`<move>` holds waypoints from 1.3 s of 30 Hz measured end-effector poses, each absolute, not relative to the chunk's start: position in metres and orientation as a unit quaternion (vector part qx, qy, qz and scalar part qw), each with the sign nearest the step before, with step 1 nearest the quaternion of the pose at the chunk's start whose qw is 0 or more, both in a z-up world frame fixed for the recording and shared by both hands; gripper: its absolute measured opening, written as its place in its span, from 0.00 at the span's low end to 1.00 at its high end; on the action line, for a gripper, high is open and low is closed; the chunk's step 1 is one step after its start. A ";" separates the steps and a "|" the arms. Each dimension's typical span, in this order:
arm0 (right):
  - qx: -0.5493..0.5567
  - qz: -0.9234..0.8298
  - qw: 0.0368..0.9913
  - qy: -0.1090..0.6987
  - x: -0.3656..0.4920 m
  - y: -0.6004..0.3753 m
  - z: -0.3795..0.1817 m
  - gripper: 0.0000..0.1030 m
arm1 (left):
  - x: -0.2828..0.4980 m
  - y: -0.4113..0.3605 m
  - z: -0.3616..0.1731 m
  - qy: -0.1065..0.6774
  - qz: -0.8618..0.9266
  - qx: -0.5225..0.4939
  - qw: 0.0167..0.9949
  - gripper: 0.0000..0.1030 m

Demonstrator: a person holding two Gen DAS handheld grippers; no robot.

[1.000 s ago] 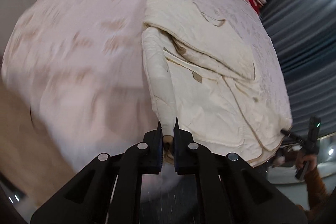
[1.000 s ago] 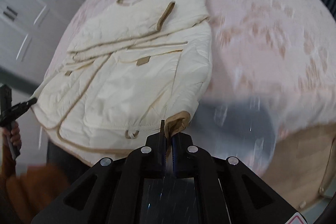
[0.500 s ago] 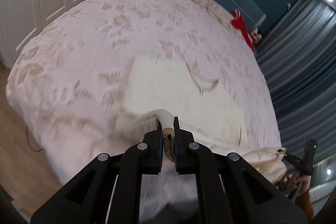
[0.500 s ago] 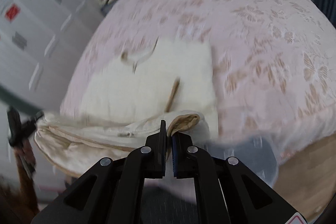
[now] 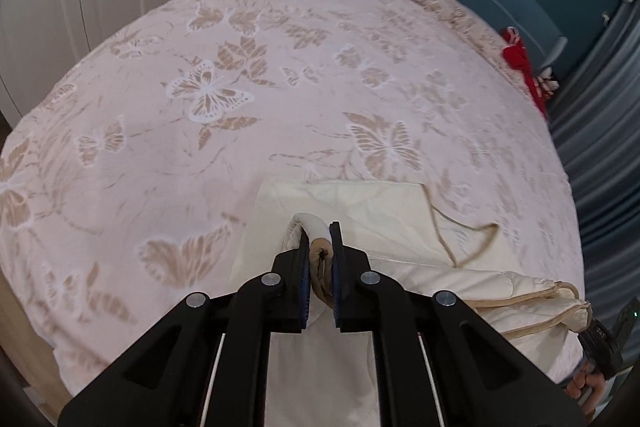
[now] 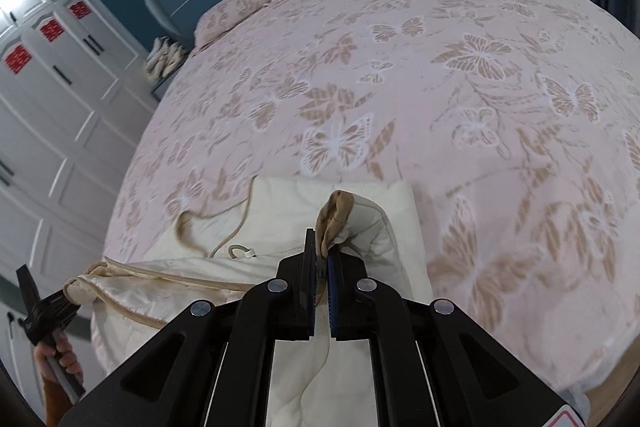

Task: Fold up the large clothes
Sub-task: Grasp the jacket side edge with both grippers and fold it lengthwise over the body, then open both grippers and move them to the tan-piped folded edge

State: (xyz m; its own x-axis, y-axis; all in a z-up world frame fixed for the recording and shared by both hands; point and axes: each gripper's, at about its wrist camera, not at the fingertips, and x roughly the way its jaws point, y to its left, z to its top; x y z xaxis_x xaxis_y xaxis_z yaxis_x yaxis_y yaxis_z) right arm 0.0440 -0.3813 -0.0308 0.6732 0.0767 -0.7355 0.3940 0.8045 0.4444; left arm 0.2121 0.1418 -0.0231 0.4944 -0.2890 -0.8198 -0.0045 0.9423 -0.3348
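Evidently the fold was mid-step: the left tool [image 5: 319, 247] and the right tool [image 6: 321, 255] were each clenched on a tan-trimmed corner of the cream jacket [image 5: 360, 211], which lay on the bed [image 5: 240, 99]. Next, those corners needed laying flat before release.

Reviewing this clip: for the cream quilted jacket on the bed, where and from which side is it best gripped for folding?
Grip the cream quilted jacket at its tan-trimmed hem corners, coming from the bed's near edge. The piped edge bunches into a thick ridge that narrow jaws can pinch. The left gripper and right gripper are each shut on such a corner, with the body spread flat beyond.
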 end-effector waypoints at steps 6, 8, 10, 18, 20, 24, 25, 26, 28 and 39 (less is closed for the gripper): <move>0.303 -0.128 0.857 0.396 0.082 -0.387 -0.067 0.04 | 0.251 0.128 -0.065 0.520 -0.053 -0.158 0.838 0.08; 0.311 -0.136 0.853 0.397 0.091 -0.390 -0.080 0.04 | 0.261 0.123 -0.079 0.524 -0.045 -0.155 0.836 0.09; 0.313 -0.142 0.849 0.401 0.098 -0.392 -0.091 0.04 | 0.268 0.117 -0.091 0.528 -0.039 -0.144 0.836 0.09; 0.304 -0.151 0.845 0.412 0.110 -0.392 -0.127 0.01 | 0.273 0.107 -0.120 0.518 -0.046 -0.126 0.845 0.09; 0.305 -0.150 0.849 0.405 0.111 -0.391 -0.132 0.01 | 0.272 0.106 -0.124 0.510 -0.048 -0.123 0.850 0.09; 0.269 -0.156 0.861 0.401 0.112 -0.381 -0.130 0.03 | 0.263 0.105 -0.125 0.482 -0.050 -0.122 0.866 0.09; 0.268 -0.153 0.862 0.402 0.111 -0.381 -0.127 0.07 | 0.261 0.109 -0.121 0.480 -0.054 -0.135 0.865 0.10; 0.273 -0.144 0.864 0.398 0.108 -0.383 -0.116 0.09 | 0.259 0.114 -0.116 0.478 -0.058 -0.149 0.864 0.12; 0.294 -0.121 0.877 0.359 0.088 -0.388 -0.090 0.26 | 0.249 0.128 -0.096 0.464 -0.081 -0.185 0.862 0.35; 0.250 -0.126 0.882 0.378 0.068 -0.398 -0.081 0.65 | 0.250 0.159 -0.069 0.477 -0.108 -0.204 0.848 0.85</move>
